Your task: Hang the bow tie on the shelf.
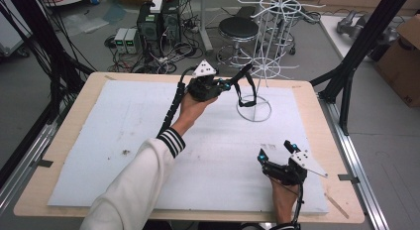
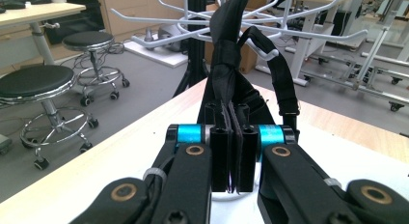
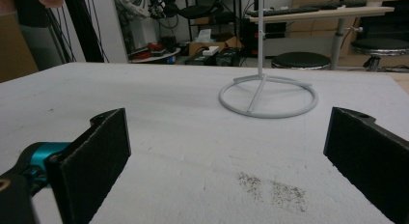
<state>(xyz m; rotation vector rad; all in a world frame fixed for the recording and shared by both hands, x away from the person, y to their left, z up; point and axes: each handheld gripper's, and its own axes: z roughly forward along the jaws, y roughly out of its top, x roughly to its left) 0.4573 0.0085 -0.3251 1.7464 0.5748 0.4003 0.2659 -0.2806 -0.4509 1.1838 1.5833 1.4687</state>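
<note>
Black strap [image 2: 226, 64] clamped in left gripper [image 1: 233, 84], raised at white wire rack [image 1: 267, 36], presumably for hooking; right gripper [image 1: 277, 151] rests spread, empty.

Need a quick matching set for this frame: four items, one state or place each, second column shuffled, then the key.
Column 1:
1. left tool
2. right tool
3. black strap
4. white rack

Column 2:
A. stands on its ring base at the far side of the white board
B. jaws wide apart, low over the near right of the board
C. looped over a rack hook, its lower end pinched between jaws
D. jaws closed on the strap, up beside the rack

Pairs: 1-D, 2-B, 3-C, 4-A
</note>
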